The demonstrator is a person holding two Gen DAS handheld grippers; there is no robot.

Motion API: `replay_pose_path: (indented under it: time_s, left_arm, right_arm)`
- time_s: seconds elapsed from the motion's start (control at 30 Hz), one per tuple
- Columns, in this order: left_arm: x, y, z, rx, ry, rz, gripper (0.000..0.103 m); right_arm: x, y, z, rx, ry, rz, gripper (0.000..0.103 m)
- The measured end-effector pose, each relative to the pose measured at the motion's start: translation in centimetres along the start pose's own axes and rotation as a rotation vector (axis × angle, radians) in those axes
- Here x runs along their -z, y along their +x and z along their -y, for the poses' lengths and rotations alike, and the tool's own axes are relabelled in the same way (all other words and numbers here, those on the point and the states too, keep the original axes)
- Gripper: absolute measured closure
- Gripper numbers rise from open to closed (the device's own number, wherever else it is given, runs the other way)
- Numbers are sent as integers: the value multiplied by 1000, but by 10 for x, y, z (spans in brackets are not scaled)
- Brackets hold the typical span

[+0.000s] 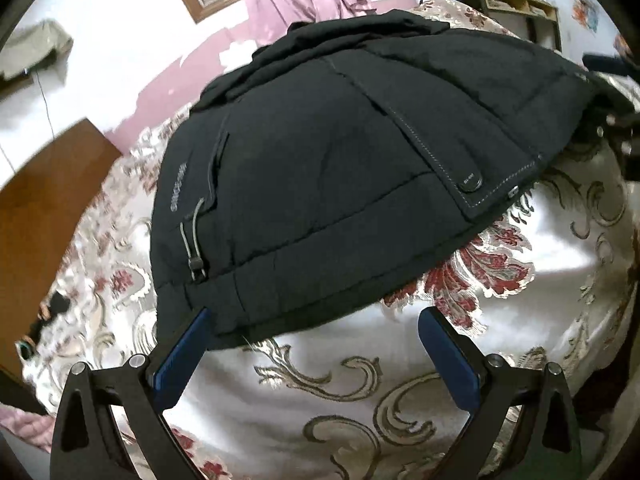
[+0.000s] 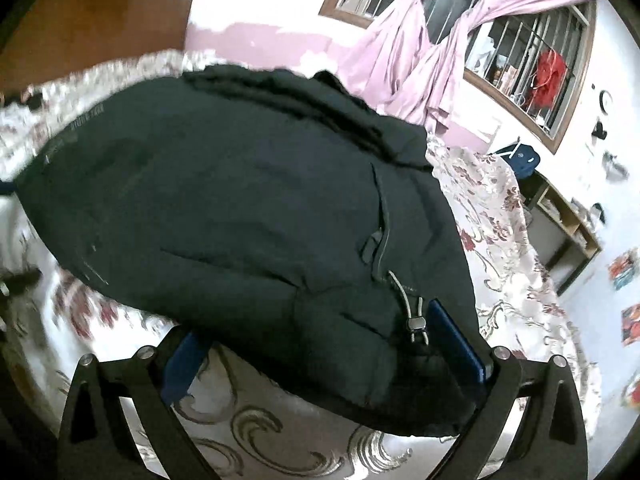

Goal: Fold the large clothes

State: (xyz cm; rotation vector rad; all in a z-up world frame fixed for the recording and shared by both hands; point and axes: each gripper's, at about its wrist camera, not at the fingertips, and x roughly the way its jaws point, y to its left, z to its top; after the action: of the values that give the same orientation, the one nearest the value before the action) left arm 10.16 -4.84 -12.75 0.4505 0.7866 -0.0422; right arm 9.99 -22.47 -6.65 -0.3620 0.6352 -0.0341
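A large black padded jacket [image 1: 320, 160] lies folded on a bed with a floral satin bedspread [image 1: 520, 248]. My left gripper [image 1: 316, 320] is open at the jacket's near hem; its left blue finger [image 1: 188, 344] touches the hem edge, the right finger [image 1: 444, 348] is over bare bedspread. In the right wrist view the jacket [image 2: 240, 200] fills the middle. My right gripper [image 2: 316, 336] is open with the jacket's hem corner between its fingers; the right finger [image 2: 452, 340] lies beside a drawcord toggle [image 2: 416, 324]. The other finger [image 2: 184, 364] is partly under the fabric.
A wooden headboard [image 1: 48, 200] stands at the bed's left. Pink curtains [image 2: 420, 60] hang at a barred window [image 2: 532, 72]. A wooden shelf unit [image 2: 568, 224] stands past the bed's right edge. The other gripper [image 1: 616, 128] shows at the left view's right edge.
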Motion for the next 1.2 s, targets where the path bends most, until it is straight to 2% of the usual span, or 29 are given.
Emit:
replay_pose_path:
  time_s: [0.23, 0.43, 0.5, 0.63, 0.77, 0.8, 0.87, 0.93, 1.13, 1.17, 1.2]
  left_arm:
    - [0, 24, 3, -111, 31, -43, 0]
    - [-2, 28, 11, -232, 104, 25, 3]
    - [-4, 30, 14, -259, 133, 53, 21]
    - [-4, 35, 19, -276, 193, 87, 38]
    - [-4, 36, 27, -265, 233, 87, 71]
    - [-4, 36, 31, -276, 246, 85, 76]
    - [-6, 37, 36, -299, 256, 80, 79]
    - [-10, 35, 28, -271, 216, 75, 86]
    - [-13, 26, 14, -220, 148, 99, 93]
    - [-13, 22, 11, -212, 133, 115, 93]
    - [-14, 19, 8, -206, 119, 127, 94]
  right_arm:
    - [7, 2, 9, -36, 53, 16, 6]
    - [6, 16, 18, -33, 59, 11, 6]
    - [6, 15, 17, -33, 60, 9, 6]
    - [5, 13, 17, -32, 62, 8, 6]
    - [5, 13, 16, -32, 63, 7, 6]
    - [6, 12, 16, -34, 66, 7, 6]
    - [8, 12, 17, -38, 71, 7, 6]
    - [10, 13, 20, -45, 83, 6, 6]
    - [9, 13, 19, -42, 75, 17, 7]
    - [8, 12, 19, -48, 76, 21, 16]
    - [7, 12, 18, -57, 73, 22, 33]
